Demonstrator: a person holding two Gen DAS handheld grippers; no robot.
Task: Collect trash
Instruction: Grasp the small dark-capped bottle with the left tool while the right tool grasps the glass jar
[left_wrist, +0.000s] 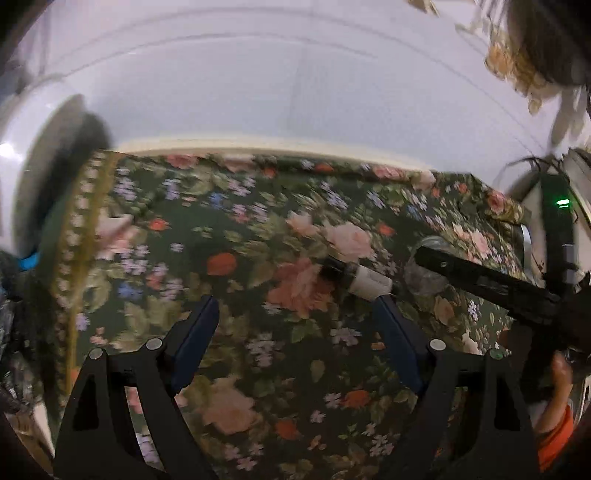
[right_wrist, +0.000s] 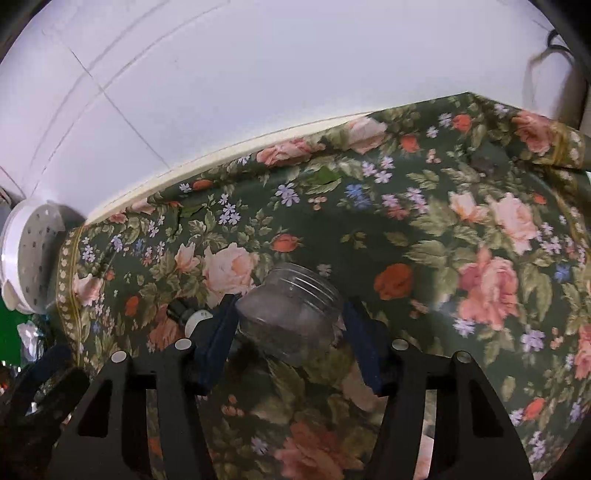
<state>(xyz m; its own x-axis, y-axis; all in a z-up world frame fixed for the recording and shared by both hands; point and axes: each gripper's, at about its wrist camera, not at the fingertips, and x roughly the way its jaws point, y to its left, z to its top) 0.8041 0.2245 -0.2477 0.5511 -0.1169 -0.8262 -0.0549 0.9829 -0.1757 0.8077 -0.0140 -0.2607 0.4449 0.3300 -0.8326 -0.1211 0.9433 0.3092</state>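
Note:
A clear plastic jar (right_wrist: 291, 314) lies tilted on the floral tablecloth (right_wrist: 461, 221). My right gripper (right_wrist: 290, 301) has it between its blue pads, and both pads touch its sides. Just left of the jar lies a small bottle (right_wrist: 192, 317) with a black cap and a white body. In the left wrist view that small bottle (left_wrist: 354, 277) rests just beyond the right fingertip of my left gripper (left_wrist: 295, 301), which stands open over the tablecloth (left_wrist: 221, 221) with nothing between its fingers. The jar (left_wrist: 424, 273) shows there under the right gripper's black finger (left_wrist: 480, 284).
A white wall (right_wrist: 295, 74) runs along the table's far edge. A white perforated round thing (right_wrist: 33, 254) sits past the left edge of the cloth. A black device with a green light (left_wrist: 561, 203) stands at the right. A hand with an orange sleeve (left_wrist: 554, 435) is at lower right.

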